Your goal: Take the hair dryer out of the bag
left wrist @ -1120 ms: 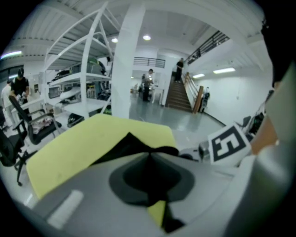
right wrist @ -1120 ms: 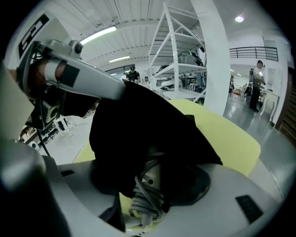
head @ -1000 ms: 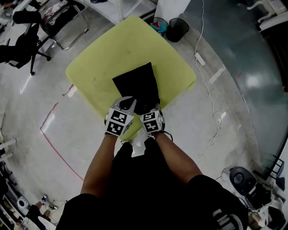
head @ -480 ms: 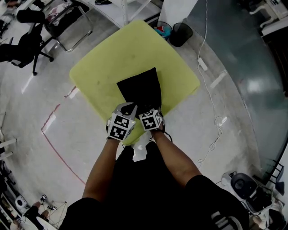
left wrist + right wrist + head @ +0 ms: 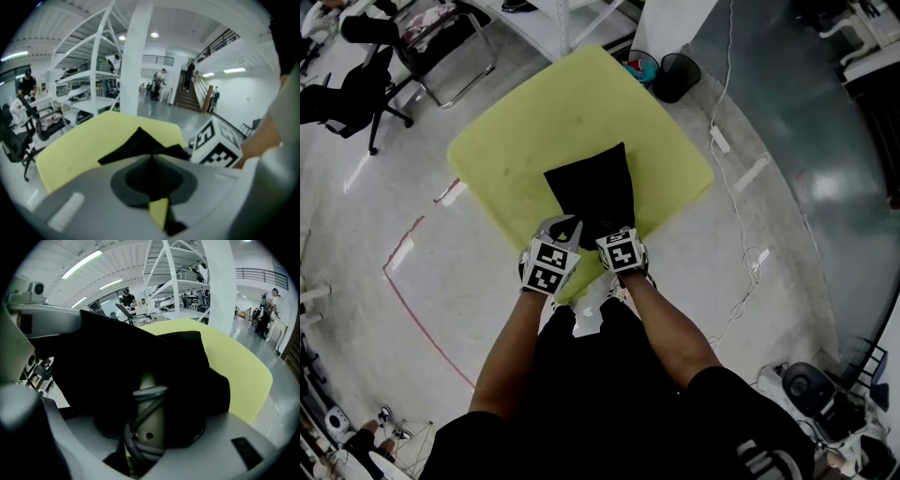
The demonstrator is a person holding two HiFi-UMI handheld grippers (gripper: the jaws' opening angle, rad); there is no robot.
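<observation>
**A:** What is the left side doing?

**B:** The left gripper [image 5: 151,159] has its jaws pressed together on the near rim of the black bag [image 5: 595,187]. The bag lies on the yellow table [image 5: 525,122]. In the right gripper view the cloth rises toward that gripper, so I judge it is lifting the mouth open.

**A:** And where is the dryer?

**B:** It shows only in the right gripper view. The olive handle of the hair dryer [image 5: 152,425], with the grey cord [image 5: 149,393] wound round it, pokes out of the bag's mouth. The rest is hidden inside.

**A:** Which way does it lie?

**B:** Its long axis runs straight away along the jaws' own line. The butt end is nearest and the head end is deeper in the bag.

**A:** Is it gripped?

**B:** The right gripper [image 5: 146,451] has just been closing its jaws with the handle between them. They stand spread on either side, and a dark gap shows left of the cord, so I read no grip yet.

**A:** So which hand takes it?

**B:** The right, which is already astride it. The pull should come back along the handle's axis, out of the mouth.
</observation>
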